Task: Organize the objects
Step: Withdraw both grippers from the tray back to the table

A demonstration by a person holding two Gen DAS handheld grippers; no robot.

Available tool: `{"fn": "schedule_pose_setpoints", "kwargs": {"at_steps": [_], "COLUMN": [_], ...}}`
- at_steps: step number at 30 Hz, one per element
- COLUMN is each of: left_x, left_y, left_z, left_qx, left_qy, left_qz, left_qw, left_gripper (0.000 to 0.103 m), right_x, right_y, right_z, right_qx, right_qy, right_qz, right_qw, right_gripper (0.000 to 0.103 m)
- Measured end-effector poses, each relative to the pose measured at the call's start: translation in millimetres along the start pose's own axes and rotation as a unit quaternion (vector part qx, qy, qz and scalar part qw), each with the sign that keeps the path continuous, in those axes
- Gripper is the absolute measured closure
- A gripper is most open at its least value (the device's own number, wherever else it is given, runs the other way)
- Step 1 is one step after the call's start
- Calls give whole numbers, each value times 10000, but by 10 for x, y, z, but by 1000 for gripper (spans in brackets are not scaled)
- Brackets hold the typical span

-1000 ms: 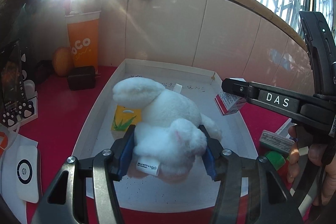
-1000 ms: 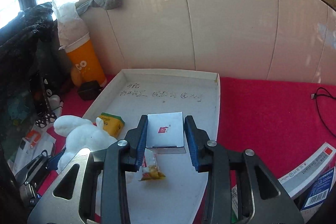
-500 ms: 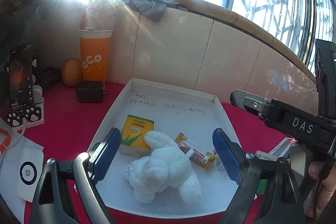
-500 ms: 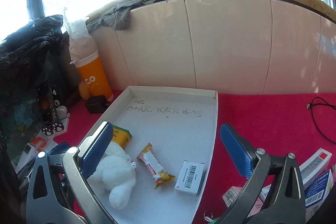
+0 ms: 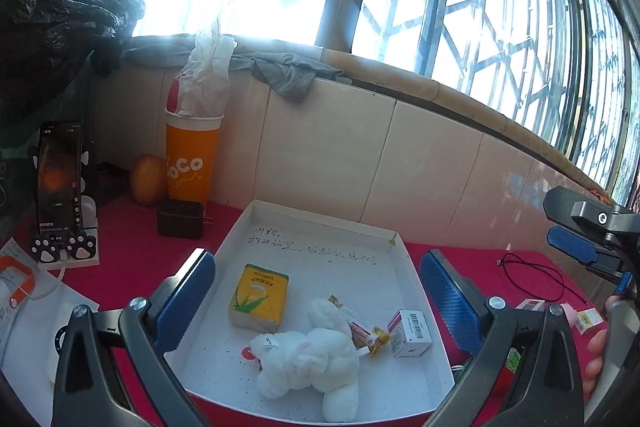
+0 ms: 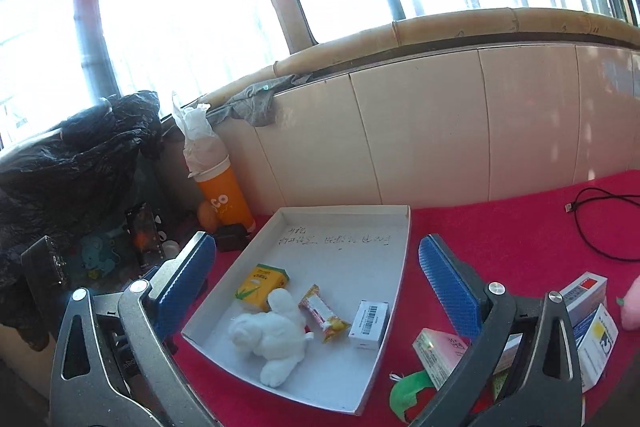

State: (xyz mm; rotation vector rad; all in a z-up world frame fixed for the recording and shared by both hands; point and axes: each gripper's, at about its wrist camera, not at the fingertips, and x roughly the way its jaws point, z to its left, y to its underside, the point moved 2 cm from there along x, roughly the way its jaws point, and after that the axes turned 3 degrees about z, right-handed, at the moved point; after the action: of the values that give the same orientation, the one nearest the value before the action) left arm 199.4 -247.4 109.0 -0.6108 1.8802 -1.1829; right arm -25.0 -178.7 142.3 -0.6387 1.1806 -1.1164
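Red cloth bears white tray (image 5: 412, 269); plush rabbit (image 5: 308, 357) lies lengthwise, both tools spread wide.

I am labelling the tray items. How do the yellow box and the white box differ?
The yellow box is bigger and shows an aloe picture; the white box is smaller and shows a barcode. The yellow box lies left of the plush, the white box to its right. Both lie flat in the tray.

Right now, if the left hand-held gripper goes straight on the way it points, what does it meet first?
Probably the white plush toy in the white tray, which lies nearest between the open left hand-held gripper; depth is unclear.
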Motion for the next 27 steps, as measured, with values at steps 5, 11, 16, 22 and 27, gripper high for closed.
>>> {"fn": "schedule_pose_setpoints", "kwargs": {"at_steps": [5,11,16,22,27], "left_x": [-71,-142,-293,-273,-92], "left_y": [-38,-65,-111,-50,166], "left_z": [-60,-127,-198,-460,-837], "left_qx": [10,55,61,345,736], "left_qy": [65,92,428,812,1238], "left_qz": [-86,-191,-469,-302,354], "left_qw": [9999,9998,9980,9956,9889], "left_gripper": [0,0,0,0,0], "right_x": [-501,-1326,-1890,-2144,-1750], "right_y": [-70,-222,-261,-70,431], "right_z": [-193,-489,-722,-1281,-1755], "right_qx": [100,81,22,336,709], "right_qy": [143,423,1570,2177,2043], "right_qz": [-567,-1780,-2269,-1716,19], "right_qw": [9982,9831,9612,9602,9763], "right_gripper": [0,0,0,0,0]}}
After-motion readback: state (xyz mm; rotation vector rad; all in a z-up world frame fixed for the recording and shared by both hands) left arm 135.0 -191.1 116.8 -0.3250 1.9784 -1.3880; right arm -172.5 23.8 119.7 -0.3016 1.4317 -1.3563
